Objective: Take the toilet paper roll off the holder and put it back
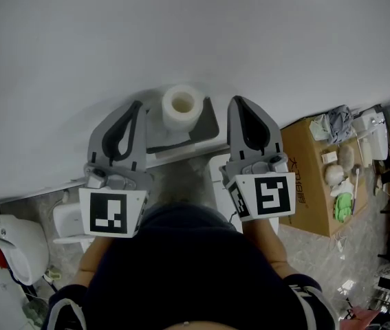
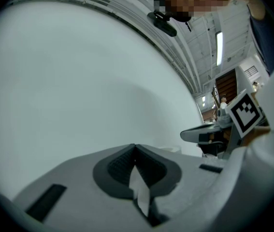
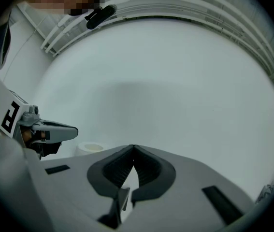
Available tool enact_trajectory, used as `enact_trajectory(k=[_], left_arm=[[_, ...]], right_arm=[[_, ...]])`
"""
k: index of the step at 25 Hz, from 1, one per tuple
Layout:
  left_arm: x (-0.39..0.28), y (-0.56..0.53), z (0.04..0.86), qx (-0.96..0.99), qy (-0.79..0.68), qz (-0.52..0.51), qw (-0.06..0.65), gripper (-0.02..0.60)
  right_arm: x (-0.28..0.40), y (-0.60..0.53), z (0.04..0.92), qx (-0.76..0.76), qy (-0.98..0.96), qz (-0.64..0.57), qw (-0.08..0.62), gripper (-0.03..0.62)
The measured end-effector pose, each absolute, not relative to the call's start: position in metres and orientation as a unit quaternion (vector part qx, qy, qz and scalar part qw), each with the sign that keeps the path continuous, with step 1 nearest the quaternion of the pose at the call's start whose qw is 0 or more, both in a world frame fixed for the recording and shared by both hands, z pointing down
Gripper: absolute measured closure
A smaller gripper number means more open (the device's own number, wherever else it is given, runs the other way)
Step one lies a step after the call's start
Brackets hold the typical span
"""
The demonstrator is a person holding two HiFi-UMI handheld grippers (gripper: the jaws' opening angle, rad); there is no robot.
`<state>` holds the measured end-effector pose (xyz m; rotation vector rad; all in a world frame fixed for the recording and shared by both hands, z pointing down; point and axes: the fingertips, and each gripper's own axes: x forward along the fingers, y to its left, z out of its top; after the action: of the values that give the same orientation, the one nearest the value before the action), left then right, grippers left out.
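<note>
At upper centre of the head view, one toilet paper roll (image 1: pixel 181 106) stands on end on one holder (image 1: pixel 206 126) against a white wall (image 1: pixel 181 33). Two grippers flank it, the left gripper (image 1: pixel 137 104) and the right gripper (image 1: pixel 236 100), each with jaws together and empty. At right, one cardboard box (image 1: pixel 306 184) sits on the speckled floor (image 1: pixel 181 177).

1. The toilet paper roll (image 1: pixel 182 106) is white and thickly wound. It stands on end with its open core facing up.
2. It rests on the dark grey holder (image 1: pixel 205 130), a flat shelf-like piece set against the white wall.
</note>
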<state>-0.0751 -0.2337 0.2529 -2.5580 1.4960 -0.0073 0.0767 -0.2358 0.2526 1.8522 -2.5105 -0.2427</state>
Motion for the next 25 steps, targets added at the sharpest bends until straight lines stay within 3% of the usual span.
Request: enact_trajectory(k=[25], left_arm=[[-0.0777,-0.2339,0.2587,-0.862,0.500,-0.005,0.088,0.583]], right_arm=[[0.0757,-0.2345,0.2593,0.599,-0.797,-0.073,0.000,0.579]])
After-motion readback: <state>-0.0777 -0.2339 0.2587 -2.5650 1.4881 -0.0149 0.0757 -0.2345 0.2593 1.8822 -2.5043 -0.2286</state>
